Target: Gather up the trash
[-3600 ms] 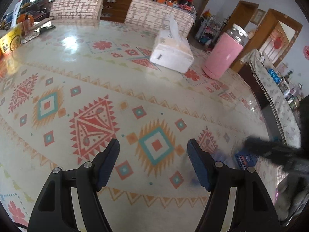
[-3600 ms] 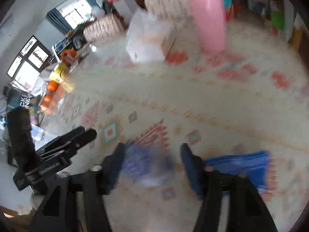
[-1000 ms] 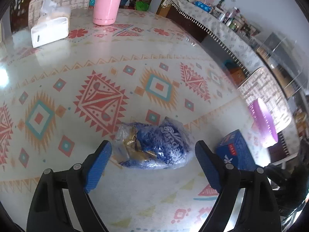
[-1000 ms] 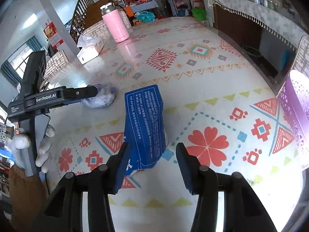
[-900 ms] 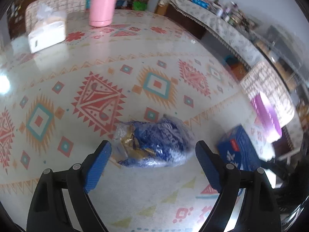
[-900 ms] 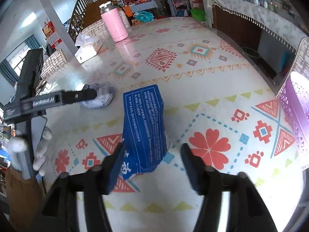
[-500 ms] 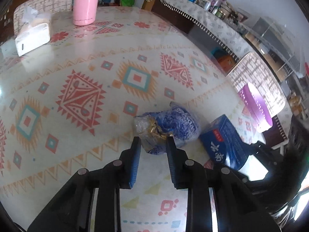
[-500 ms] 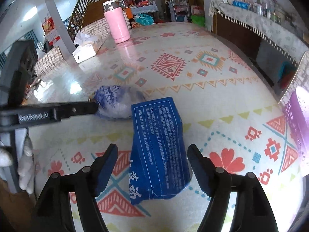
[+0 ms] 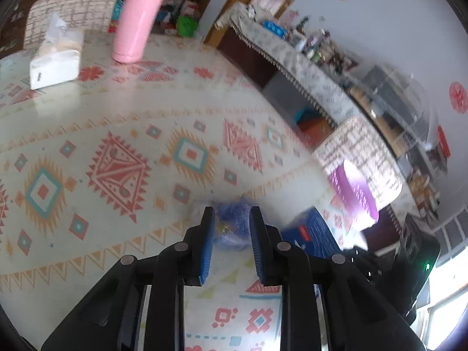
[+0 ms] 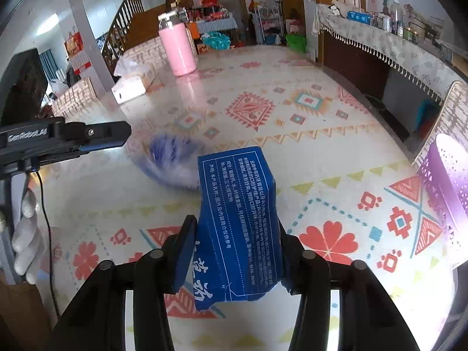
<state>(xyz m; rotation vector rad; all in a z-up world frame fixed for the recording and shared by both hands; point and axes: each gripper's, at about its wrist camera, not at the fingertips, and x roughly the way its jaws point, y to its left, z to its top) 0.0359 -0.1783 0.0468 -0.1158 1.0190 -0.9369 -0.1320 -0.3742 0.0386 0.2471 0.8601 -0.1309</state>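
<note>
A crumpled blue plastic bag [image 9: 232,226] hangs just above the patterned table [image 9: 117,122]. My left gripper [image 9: 231,219] pinches it, and its jaws are still closing on it. In the right wrist view the same bag [image 10: 172,158] is a blur beside the left gripper [image 10: 124,136]. A blue carton with white print [image 10: 237,210] stands tilted between the jaws of my right gripper [image 10: 236,223]. Those jaws are closing, and both pads press its sides. The carton [image 9: 307,234] also shows right of the bag in the left wrist view.
A purple perforated bin [image 10: 447,175] stands off the table's right edge, next to a checked chair [image 9: 359,152]. A pink bottle [image 9: 136,26] and a tissue pack [image 9: 55,61] sit at the far end. A gloved hand [image 10: 25,234] holds the left gripper.
My left gripper went from wide open around the bag to pinching it, then rose with it. My right gripper opened around the carton, then closed on its sides again.
</note>
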